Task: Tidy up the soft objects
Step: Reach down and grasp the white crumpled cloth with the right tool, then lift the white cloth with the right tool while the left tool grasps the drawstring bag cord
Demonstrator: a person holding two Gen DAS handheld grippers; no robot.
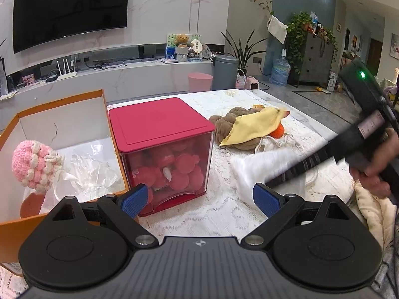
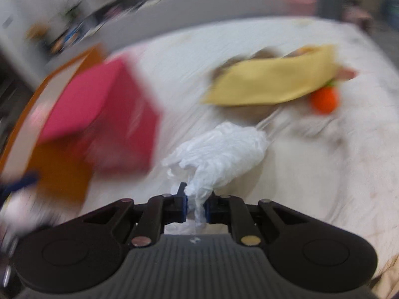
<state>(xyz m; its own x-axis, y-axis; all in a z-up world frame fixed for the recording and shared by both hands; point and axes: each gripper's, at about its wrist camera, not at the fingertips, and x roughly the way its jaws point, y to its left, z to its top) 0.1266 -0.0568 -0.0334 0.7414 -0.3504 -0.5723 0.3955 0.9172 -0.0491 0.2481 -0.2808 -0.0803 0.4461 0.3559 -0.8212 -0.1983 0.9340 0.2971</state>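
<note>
Blue-padded fingers point(image 1: 136, 200) of the left gripper point(image 1: 199, 200) stand wide apart with nothing between them, low over the lace-covered worktop point(image 1: 219, 214). Just beyond the left pad sits a red-lidded clear box point(image 1: 162, 144) packed with red pieces. Left of it, touching or nearly so, an open orange cardboard box point(image 1: 57, 114) holds a pink-and-white crocheted piece point(image 1: 33, 164) and crumpled clear plastic point(image 1: 92, 172).

Right gripper point(image 2: 195, 208): fingers closed on a twisted tail of a white crinkled cloth point(image 2: 222, 147), pads pressing it from both sides. No earlier frame to show motion. The bulk of the cloth bunches just ahead of the fingertips; whether it touches the worktop cannot be told. Right wrist view is heavily blurred. From the left wrist view, the same gripper enters from the right edge, a hand point(image 1: 374, 169) on its handle, the white cloth smeared below it.

Farther back on the worktop lies a pile: a brown plush point(image 1: 229, 127) with a yellow cloth point(image 1: 254, 127) draped over it, an orange ball point(image 1: 278, 130) tucked at its right side.
</note>
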